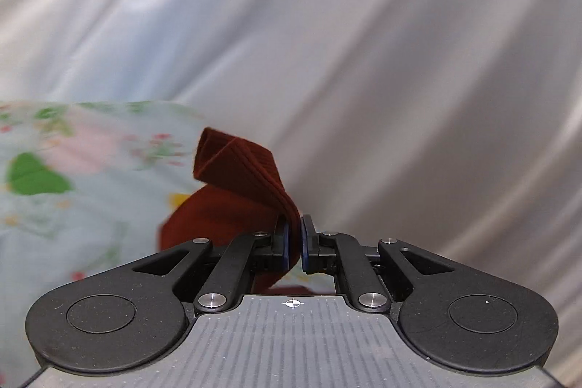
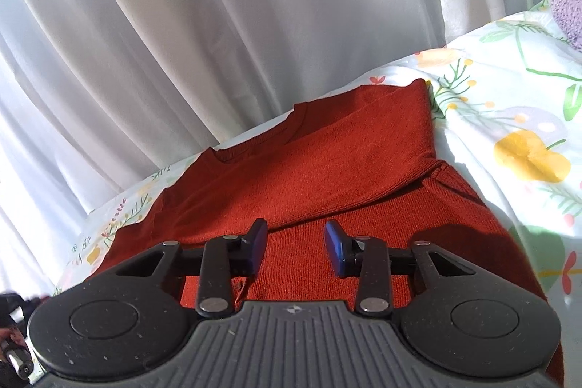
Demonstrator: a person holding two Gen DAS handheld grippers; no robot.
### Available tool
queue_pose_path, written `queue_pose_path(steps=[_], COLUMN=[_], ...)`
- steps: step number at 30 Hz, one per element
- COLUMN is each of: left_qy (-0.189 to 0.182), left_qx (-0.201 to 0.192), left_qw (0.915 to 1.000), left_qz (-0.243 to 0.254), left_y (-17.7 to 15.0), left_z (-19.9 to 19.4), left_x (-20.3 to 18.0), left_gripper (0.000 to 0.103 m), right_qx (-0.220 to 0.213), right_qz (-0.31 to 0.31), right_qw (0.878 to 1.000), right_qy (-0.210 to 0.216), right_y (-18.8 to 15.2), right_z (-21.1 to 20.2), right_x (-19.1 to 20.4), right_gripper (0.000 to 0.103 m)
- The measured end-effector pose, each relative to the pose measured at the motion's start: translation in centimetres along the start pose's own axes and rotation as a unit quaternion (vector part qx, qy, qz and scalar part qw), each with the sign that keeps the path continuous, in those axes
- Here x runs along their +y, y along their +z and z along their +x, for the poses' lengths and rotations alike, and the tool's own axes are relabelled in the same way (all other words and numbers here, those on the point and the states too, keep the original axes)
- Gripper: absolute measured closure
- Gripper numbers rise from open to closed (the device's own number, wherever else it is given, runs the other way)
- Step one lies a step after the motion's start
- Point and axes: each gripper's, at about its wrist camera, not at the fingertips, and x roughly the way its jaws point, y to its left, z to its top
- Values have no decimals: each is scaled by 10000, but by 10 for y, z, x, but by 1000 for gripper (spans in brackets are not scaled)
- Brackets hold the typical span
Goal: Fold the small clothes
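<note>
Left gripper [image 1: 294, 242] first: its blue pads are pressed together on a ribbed edge of the rust-red sweater [image 1: 232, 184], likely a cuff or hem band, though the left wrist view does not settle which. The knit rises out of the jaws as a folded strip, leaning up and away to the left, with more of the same red cloth bunched lower down, just left of the fingers. Behind it, on the left, is the floral bedsheet [image 1: 72, 177], blurred, and the pale curtain [image 1: 363, 42] fills the far side and the right.

Over to the right gripper [image 2: 296, 248]: jaws spread partway, with nothing pinched between them. The pads hang over the sweater [image 2: 327, 162]; whether they touch the knit cannot be told. Through the gap you see only flat red fabric. The sweater lies spread on the floral sheet [image 2: 509, 104], neckline at the far side towards the white curtain [image 2: 218, 24], body running back under the gripper. One sleeve is folded across the chest, its edge running diagonally from the far right shoulder down towards the left finger.

At the far right edge a lilac fuzzy item [image 2: 569, 2] sits on the sheet, well apart from the sweater.
</note>
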Motion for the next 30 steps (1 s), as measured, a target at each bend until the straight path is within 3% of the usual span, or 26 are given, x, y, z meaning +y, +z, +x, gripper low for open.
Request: queue_pose_path(steps=[3,5,6,7,12,15,17,19,23,27,30], left_qy=[-1176,-1571,-1618,-1547,-641,-117,117,212,418,484,626], left_qx=[500,900,1125,1345,2024,2233,2159,2045,2012,1976,1923], left_qw=[9889,9775,9730,9705,9757,9745,9763,9785,9786,9790,9788], left_qz=[761,1082,1206,1266,533,172,107,145,108,95,321], left_y=[-32,-61,-77,-92,-138,-142,-141,-139,-135,-135,-135], left_z=[23,43,53,62,79,74,70,64,59,55,54], left_x=[-83,-119,-130,-136,-99,-57,-41,-36,-26,-21,-25], left_gripper=[89,59,27,10,10,9,7,6,6,6,6], right_qx=[-61,-88,-87,-70,188,522,738,933,1242,1599,1449], right_qz=[27,54,77,100,176,308,477,553,576,355,34], right_qw=[10000,9999,9999,9999,9996,9974,9938,9894,9820,9796,9832], right_qy=[4,-1,-17,-29,118,396,678,961,1297,1166,1110], right_y=[1,2,2,3,6,10,15,24,38,40,38], right_z=[-5,-8,-8,-8,5,25,44,67,118,164,172], right_x=[-2,-5,-7,-8,-11,-9,-6,1,18,36,50], right_gripper=[67,67,67,67,67,67,67,67,55,55,55])
